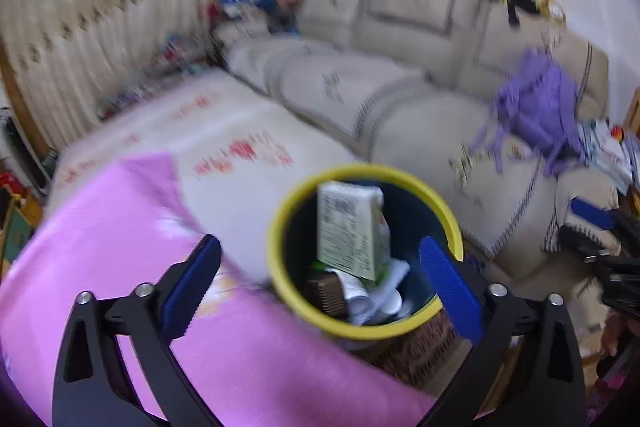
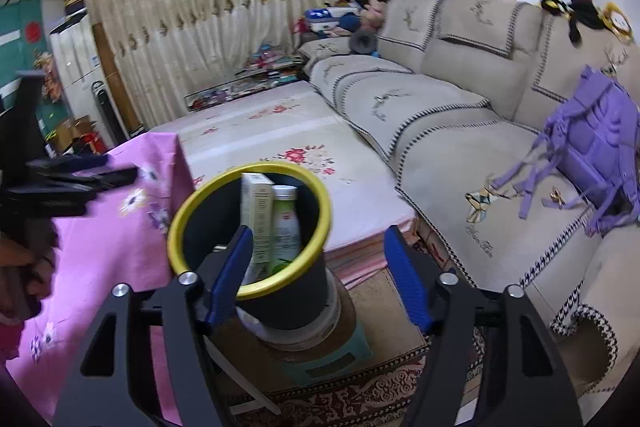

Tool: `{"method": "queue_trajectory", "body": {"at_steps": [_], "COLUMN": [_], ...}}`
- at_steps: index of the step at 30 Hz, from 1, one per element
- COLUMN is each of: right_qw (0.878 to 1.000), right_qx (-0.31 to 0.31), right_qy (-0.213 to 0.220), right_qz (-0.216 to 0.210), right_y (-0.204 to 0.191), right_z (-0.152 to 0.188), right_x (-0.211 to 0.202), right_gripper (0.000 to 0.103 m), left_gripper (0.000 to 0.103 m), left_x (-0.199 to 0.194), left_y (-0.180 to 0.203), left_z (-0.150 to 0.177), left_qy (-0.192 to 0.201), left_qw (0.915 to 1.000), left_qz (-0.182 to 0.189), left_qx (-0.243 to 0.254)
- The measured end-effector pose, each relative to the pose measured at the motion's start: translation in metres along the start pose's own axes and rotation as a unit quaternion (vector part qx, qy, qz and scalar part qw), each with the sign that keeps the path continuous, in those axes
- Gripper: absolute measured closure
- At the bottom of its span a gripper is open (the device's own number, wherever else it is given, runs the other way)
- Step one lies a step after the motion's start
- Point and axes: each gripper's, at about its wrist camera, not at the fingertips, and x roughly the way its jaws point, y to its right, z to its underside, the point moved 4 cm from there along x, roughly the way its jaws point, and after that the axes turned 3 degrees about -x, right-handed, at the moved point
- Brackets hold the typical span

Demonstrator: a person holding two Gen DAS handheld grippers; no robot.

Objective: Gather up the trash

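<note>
A dark bin with a yellow rim [image 1: 280, 283] [image 2: 188, 203] stands on a stack on the floor beside the pink-covered table. It holds a green-and-white carton [image 1: 352, 231] [image 2: 256, 215], a green-and-white bottle [image 2: 286, 223], crumpled white paper [image 1: 384, 299] and a brown piece [image 1: 328, 293]. My left gripper [image 1: 320, 287] is open and empty, above the bin's near side. My right gripper [image 2: 316, 271] is open and empty, close behind the bin, with its left finger [image 2: 230, 275] overlapping the rim. The left gripper also shows at the left edge of the right wrist view [image 2: 92, 175].
A pink floral cloth [image 1: 120, 247] [image 2: 120, 227] covers the table on the left. A white flowered mat [image 2: 280, 131] lies beyond. A beige sofa [image 2: 440, 99] carries a purple backpack [image 2: 592, 139]. A patterned rug [image 2: 360, 395] lies under the bin's stack. Clutter sits by the curtain.
</note>
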Motion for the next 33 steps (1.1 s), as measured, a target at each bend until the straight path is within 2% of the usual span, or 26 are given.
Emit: {"method": "queue_trajectory", "body": {"at_steps": [1,4,8,12,17,19,23,26,33], "right_qw": [1.0,0.999,0.996,0.992,0.988,0.987,0.986,0.986,0.987], "right_qx": [-0.008,-0.032,-0.067,-0.105,-0.124,-0.123,-0.124,-0.124,-0.118], "right_qy": [0.001,0.008,0.023,0.039,0.056,0.059,0.066,0.07,0.069], "right_qz": [-0.003,-0.022,-0.053,-0.066,-0.079,-0.084,-0.087,-0.086,-0.084], "right_y": [-0.007,-0.033,-0.074,-0.11,-0.135,-0.139,-0.143,-0.144,-0.14], "right_z": [0.0,0.001,0.0,0.0,0.005,0.007,0.007,0.008,0.007], "right_x": [-0.003,-0.012,-0.028,-0.046,-0.07,-0.078,-0.091,-0.097,-0.098], "right_gripper": [0.035,0.032,0.026,0.023,0.019,0.019,0.018,0.018,0.017], "left_gripper": [0.005,0.005,0.005,0.005,0.005,0.005,0.005,0.005,0.005], "left_x": [-0.017,-0.088,-0.156,-0.217,-0.274,-0.298,-0.327,-0.345,-0.355], "left_y": [-0.005,-0.028,-0.056,-0.086,-0.103,-0.105,-0.106,-0.111,-0.112], "left_z": [0.002,0.02,0.059,0.107,0.15,0.167,0.193,0.212,0.222], "left_qy": [0.014,0.063,0.079,0.092,0.108,0.121,0.137,0.147,0.151], "left_qw": [0.9999,0.9958,0.989,0.9732,0.9577,0.9483,0.937,0.9255,0.9184], "left_qz": [-0.008,-0.061,-0.106,-0.169,-0.2,-0.226,-0.244,-0.267,-0.286], "left_qx": [-0.003,-0.025,-0.065,-0.126,-0.176,-0.188,-0.209,-0.224,-0.229]}}
